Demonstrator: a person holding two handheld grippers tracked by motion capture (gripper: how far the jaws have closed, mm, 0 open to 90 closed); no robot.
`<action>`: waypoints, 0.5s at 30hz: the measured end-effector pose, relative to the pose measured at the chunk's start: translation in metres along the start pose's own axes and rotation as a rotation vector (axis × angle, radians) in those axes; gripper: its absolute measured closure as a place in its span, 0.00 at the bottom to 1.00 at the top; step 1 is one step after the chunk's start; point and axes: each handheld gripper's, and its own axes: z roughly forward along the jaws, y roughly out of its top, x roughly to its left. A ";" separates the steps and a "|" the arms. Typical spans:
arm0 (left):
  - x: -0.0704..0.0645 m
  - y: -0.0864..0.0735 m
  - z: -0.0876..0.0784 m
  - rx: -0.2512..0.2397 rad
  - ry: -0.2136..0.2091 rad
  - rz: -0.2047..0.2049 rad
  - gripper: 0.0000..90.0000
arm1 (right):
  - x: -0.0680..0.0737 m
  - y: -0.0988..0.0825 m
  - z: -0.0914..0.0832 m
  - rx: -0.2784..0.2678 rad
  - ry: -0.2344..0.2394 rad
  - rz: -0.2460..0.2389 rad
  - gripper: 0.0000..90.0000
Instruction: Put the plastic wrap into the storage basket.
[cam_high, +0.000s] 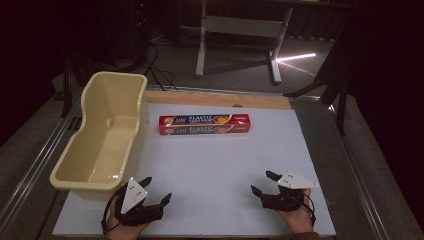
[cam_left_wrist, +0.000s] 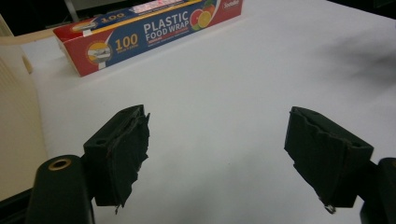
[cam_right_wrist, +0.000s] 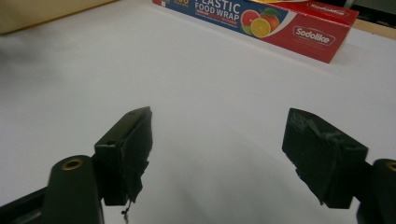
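Observation:
A long red and blue box of plastic food wrap (cam_high: 205, 124) lies flat on the white table sheet (cam_high: 210, 165), toward the far middle. The box (cam_left_wrist: 144, 35) sits ahead and left in the left gripper view, and the box (cam_right_wrist: 266, 23) is ahead and right in the right gripper view. My left gripper (cam_high: 156, 190) rests near the front left edge, jaws wide apart and empty. The right gripper (cam_high: 264, 183) rests near the front right, also open with nothing between its jaws. In each gripper view the jaws stand apart over bare sheet: left gripper (cam_left_wrist: 217, 140), right gripper (cam_right_wrist: 217, 140).
A cream plastic tub (cam_high: 80, 165) stands along the left edge of the sheet, empty, close beside my left gripper. A wooden strip (cam_high: 215, 99) borders the far edge. Beyond the table stands a white desk frame (cam_high: 240, 30) on a dark floor.

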 end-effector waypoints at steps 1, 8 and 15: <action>0.000 0.000 0.000 0.000 0.000 0.000 0.23 | 0.000 0.000 0.000 0.001 -0.001 0.000 0.26; -0.003 0.000 0.004 0.005 0.004 -0.002 0.21 | 0.002 0.001 0.004 0.008 0.005 -0.002 0.22; -0.003 0.001 0.003 -0.005 0.014 -0.006 0.21 | 0.005 0.001 0.004 0.011 0.014 -0.014 0.24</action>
